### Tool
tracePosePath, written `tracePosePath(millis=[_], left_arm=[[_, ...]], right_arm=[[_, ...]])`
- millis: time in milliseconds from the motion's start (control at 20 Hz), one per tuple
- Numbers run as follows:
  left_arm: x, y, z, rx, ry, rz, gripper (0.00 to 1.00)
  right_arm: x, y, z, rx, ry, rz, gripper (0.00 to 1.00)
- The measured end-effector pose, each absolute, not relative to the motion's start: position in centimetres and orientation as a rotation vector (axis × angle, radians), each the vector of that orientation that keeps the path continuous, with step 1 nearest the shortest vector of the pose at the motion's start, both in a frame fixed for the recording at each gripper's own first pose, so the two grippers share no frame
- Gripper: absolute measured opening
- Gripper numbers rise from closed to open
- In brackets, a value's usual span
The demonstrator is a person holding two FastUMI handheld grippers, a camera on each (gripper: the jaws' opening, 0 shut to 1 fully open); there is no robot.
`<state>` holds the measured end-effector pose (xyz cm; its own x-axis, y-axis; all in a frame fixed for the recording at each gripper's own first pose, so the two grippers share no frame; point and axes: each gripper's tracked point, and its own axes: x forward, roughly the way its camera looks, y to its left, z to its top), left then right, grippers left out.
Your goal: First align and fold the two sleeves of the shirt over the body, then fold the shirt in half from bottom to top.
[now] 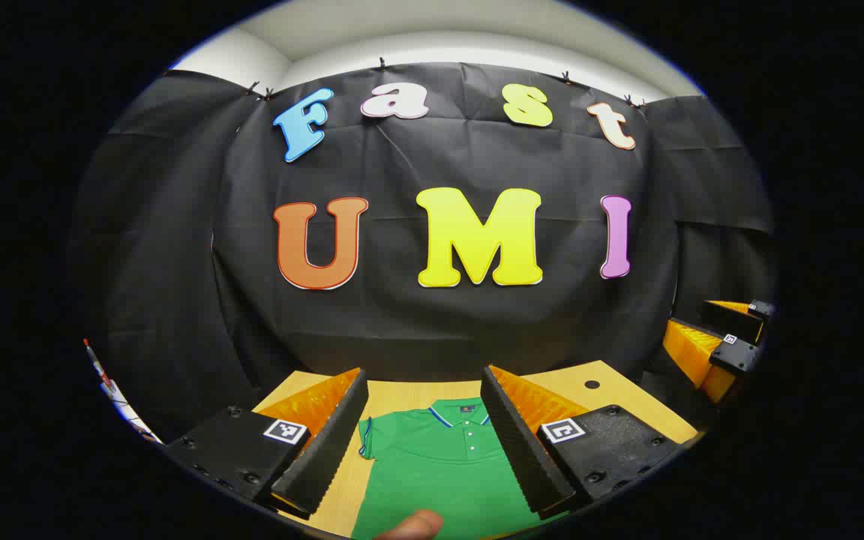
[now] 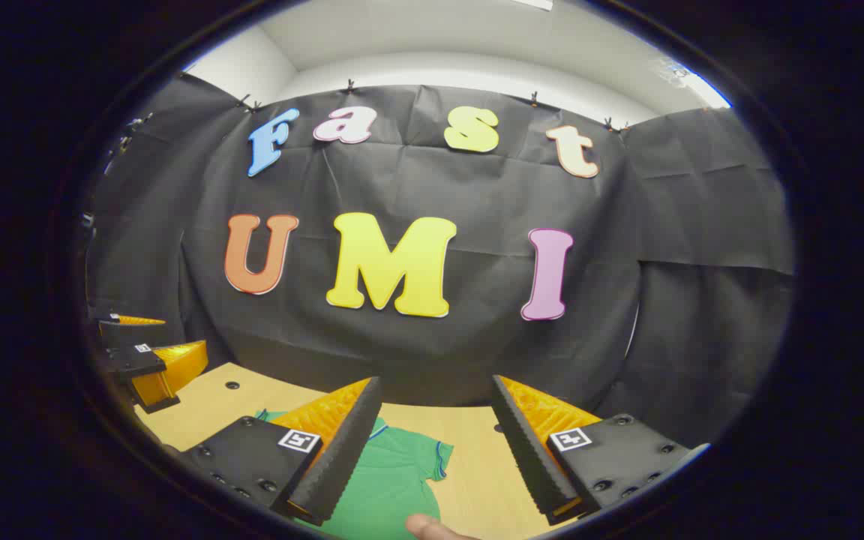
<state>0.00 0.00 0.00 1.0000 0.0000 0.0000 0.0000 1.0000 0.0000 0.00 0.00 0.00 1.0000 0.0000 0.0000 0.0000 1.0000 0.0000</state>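
Nothing has been folded yet, by the look of it. The green shirt (image 1: 439,465) lies flat on the wooden table (image 1: 402,394), collar toward the black cloth wall, buttons up, and it serves as the marker for everything else.

To the left of the shirt, its left sleeve (image 1: 367,439) is spread out on the wood, not turned over the body. The left gripper (image 1: 424,435) hangs above the shirt's chest with its jaws wide apart and nothing between them; the collar and placket show in the gap. A fingertip (image 1: 413,525) peeks in at the near edge of the shirt.

To the right of the shirt, the other sleeve (image 2: 421,454) also lies out flat on the table, unfolded. The right gripper (image 2: 436,442) hovers over that sleeve and the bare wood beside it, jaws equally wide, gripping nothing.

So I would judge the job at its very start: both sleeves remain to be brought over the body, and the bottom-to-top fold comes after. The shirt's hem is out of sight.
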Motion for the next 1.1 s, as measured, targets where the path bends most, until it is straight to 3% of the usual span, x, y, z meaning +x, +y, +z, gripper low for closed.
tracePosePath(millis=[850,1100], left_arm=[[0.5,-0.6,-0.6,-0.026,0.019,0.012,1.0],[0.6,-0.8,-0.8,-0.036,0.018,0.0,0.98]], right_arm=[[3.0,-0.4,-1.7,-0.016,0.048,0.043,0.92],[6.0,-0.8,-4.8,-0.006,0.126,0.048,0.95]])
